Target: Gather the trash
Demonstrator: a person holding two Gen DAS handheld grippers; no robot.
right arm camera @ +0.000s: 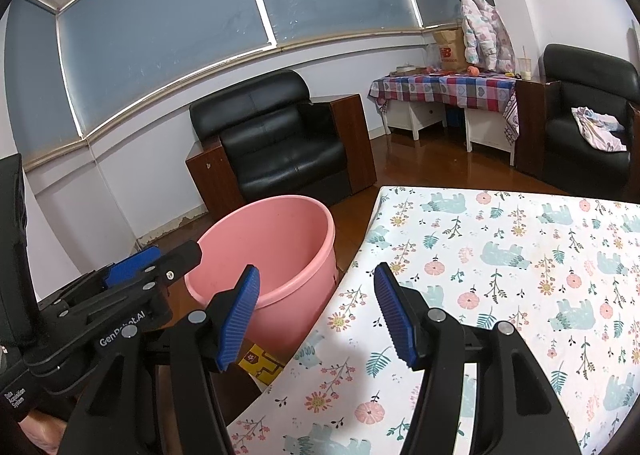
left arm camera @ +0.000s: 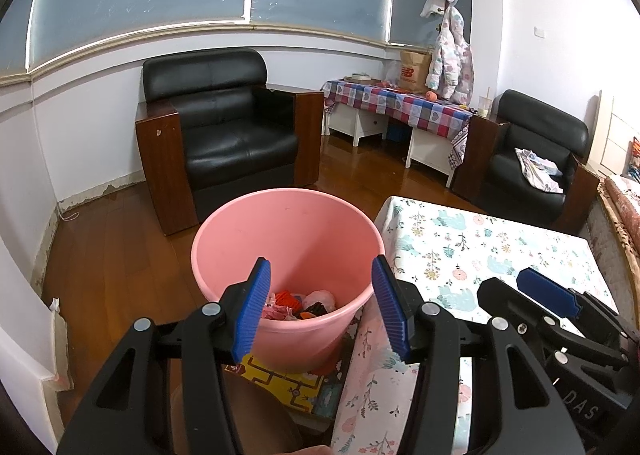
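The left hand-held gripper point(left arm camera: 320, 307) hung over the pink bucket point(left arm camera: 288, 239), its blue pads spread wide with nothing between them. Crumpled trash point(left arm camera: 300, 305) lay at the bottom of the bucket, which stood on the floor just beside the tabletop point(right arm camera: 520, 255) with a floral cloth. The right hand-held gripper point(right arm camera: 316, 311) was also spread and empty, above the edge of the tabletop.

Both grippers are the same chunky black plastic build: the left gripper point(left arm camera: 320, 305) and right gripper point(right arm camera: 316, 311) have ribbed blue pads point(right arm camera: 239, 319), round silver pivot pins point(left arm camera: 211, 309), and white "GenRobot.AI" lettering point(right arm camera: 122, 329) on the side.
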